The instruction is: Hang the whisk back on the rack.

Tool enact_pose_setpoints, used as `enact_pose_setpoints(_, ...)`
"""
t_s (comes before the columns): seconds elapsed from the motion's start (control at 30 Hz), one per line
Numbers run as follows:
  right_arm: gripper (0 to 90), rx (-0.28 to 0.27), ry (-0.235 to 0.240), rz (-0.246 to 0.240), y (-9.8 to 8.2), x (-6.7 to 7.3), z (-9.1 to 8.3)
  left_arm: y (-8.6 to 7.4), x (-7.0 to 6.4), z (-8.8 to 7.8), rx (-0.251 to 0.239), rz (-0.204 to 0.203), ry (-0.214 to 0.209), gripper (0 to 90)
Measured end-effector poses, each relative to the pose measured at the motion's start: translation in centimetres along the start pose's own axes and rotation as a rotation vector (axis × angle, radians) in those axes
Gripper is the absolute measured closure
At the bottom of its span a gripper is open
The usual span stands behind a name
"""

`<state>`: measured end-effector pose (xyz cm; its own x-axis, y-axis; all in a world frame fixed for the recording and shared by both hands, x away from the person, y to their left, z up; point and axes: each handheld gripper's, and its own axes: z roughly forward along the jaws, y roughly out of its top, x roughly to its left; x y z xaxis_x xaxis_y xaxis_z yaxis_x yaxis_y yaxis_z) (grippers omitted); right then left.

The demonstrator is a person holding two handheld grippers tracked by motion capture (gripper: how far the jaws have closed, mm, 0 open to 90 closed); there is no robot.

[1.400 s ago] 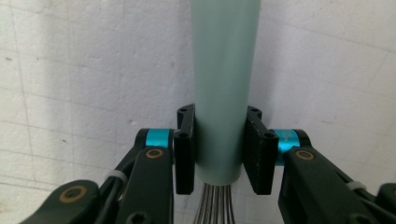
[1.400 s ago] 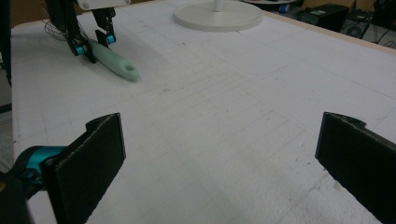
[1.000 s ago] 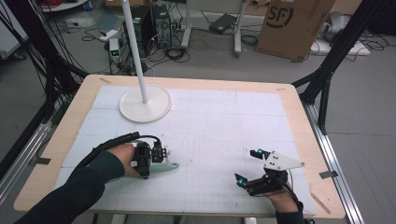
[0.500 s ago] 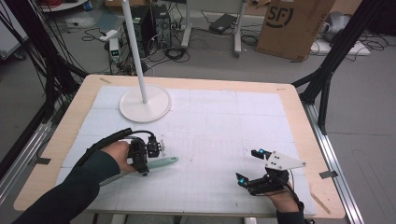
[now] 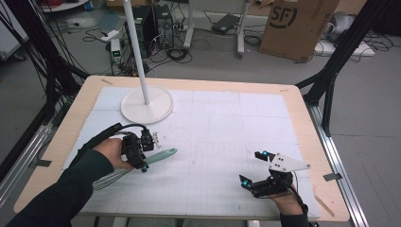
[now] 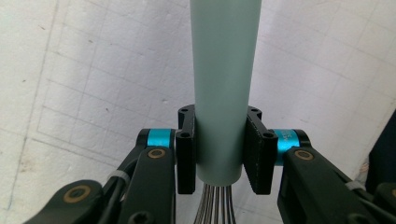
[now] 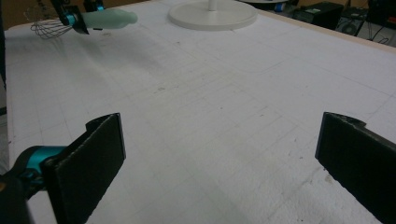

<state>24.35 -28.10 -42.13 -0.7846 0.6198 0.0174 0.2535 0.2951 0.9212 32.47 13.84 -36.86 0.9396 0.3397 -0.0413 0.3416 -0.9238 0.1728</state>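
Observation:
A whisk with a pale green handle [image 5: 163, 154] and steel wires [image 5: 111, 177] is held a little above the white mat at the front left. My left gripper [image 5: 144, 161] is shut on the handle; in the left gripper view the pads [image 6: 258, 154] press both sides of the handle [image 6: 226, 70] just above the wires [image 6: 215, 210]. The right gripper view shows the whisk [image 7: 105, 19] far off, held by the left gripper [image 7: 74, 18]. My right gripper [image 5: 251, 167] rests at the front right, jaws wide open over bare mat [image 7: 224, 154].
A white stand with a round base [image 5: 146, 106] and a thin pole [image 5: 137, 47] is at the back left, also seen as a round base [image 7: 212, 14]. The white gridded mat [image 5: 227, 123] covers the wooden table [image 5: 302, 118].
My left hand has lifted the whisk and carried it a little left and farther from the front edge. The right gripper has stayed where it was.

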Motion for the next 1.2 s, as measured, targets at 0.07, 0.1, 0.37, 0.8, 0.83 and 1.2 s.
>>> enact_pose_setpoints(0.07, 0.4, -0.002, 0.000, -0.004, 0.0, 0.0, 0.1, 0.0, 0.0, -0.5, -0.017, 0.000, -0.003, 69.4)
enact_pose_setpoints(0.1, 0.4, 0.000, 0.003, 0.000, 0.0, 0.1, 0.1, 0.0, 0.0, -0.7, -0.031, -0.001, -0.011, 69.5)
enact_pose_setpoints(0.37, 0.4, 0.001, 0.005, -0.001, 0.0, 0.1, 0.1, -0.3, 0.1, -2.8, -0.133, -0.004, -0.065, 69.4)
enact_pose_setpoints(0.8, 0.4, 0.000, 0.006, -0.005, 0.1, 0.0, 0.1, -1.0, 0.5, -5.8, -0.349, -0.021, -0.103, 69.4)
enact_pose_setpoints(0.83, 0.4, 0.000, 0.004, -0.005, 0.1, 0.0, 0.1, -1.2, 0.7, -6.1, -0.367, -0.023, -0.103, 69.4)
enact_pose_setpoints(1.2, 0.4, -0.003, 0.005, -0.003, 0.1, 0.0, 0.0, -2.6, 1.6, -8.4, -0.616, -0.101, -0.036, 69.3)
